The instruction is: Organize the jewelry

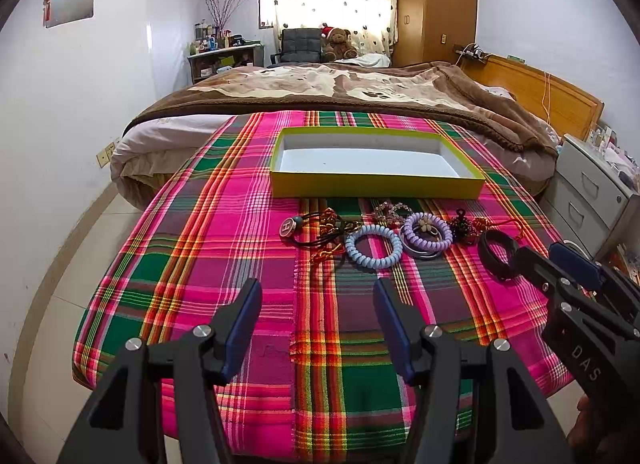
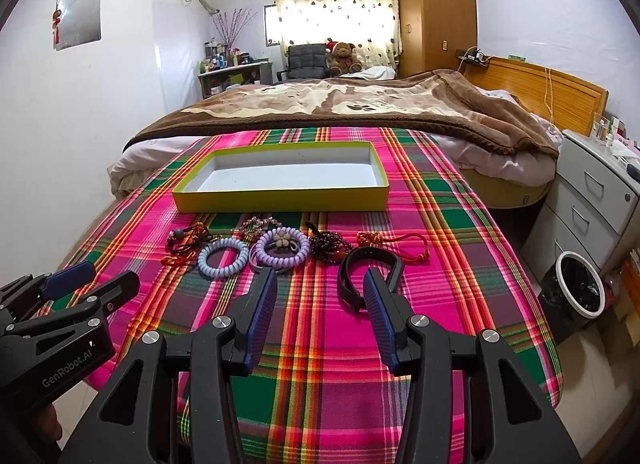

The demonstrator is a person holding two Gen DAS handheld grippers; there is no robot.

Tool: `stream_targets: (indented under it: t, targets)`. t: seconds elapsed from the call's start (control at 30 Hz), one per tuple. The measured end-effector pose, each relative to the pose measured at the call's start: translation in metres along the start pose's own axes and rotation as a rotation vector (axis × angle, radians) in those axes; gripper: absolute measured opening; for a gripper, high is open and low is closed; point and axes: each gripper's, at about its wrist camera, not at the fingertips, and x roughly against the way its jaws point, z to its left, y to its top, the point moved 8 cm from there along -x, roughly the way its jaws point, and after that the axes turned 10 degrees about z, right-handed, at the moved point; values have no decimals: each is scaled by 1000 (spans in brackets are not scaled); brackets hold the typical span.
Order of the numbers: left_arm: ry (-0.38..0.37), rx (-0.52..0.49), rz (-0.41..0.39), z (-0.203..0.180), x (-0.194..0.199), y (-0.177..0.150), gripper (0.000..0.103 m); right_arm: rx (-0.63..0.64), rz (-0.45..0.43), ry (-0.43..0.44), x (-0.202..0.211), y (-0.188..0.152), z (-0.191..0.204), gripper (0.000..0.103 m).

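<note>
Ribbed blue fingers point(image 2: 262, 304) spread above looped black band point(image 2: 370, 276).

A cloth-covered bench point(image 2: 320, 344) stands at the foot of a bed point(image 2: 340, 104). On its far part lies an open tray point(image 2: 280, 200). Before the tray, a row of jewelry runs across the bench: at the left a cord tangle with a round tag point(image 1: 316, 230), then a coil ring point(image 2: 223, 257), a second coil ring point(image 2: 280, 252) just to its right, a bead cluster point(image 2: 328, 246), and a knotted cord point(image 2: 392, 244) at the right end. A beaded bracelet point(image 2: 258, 224) lies behind the two coils. A strap band point(image 2: 368, 276) lies nearest, before the beads and the cord. Right of the bench stand a drawer unit point(image 2: 592, 204) and a bin point(image 2: 580, 288).
</note>
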Motion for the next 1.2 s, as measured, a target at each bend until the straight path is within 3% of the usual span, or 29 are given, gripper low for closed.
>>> stream_targets:
  t: [1.0,1.2]
  targets:
    - [-14,18,31,11,-14,5,60,-14,0,6,-8,4,-7,46]
    - [-69,31,32,20,-21,10,60,-59,-3,-12,-12,9,-31,46]
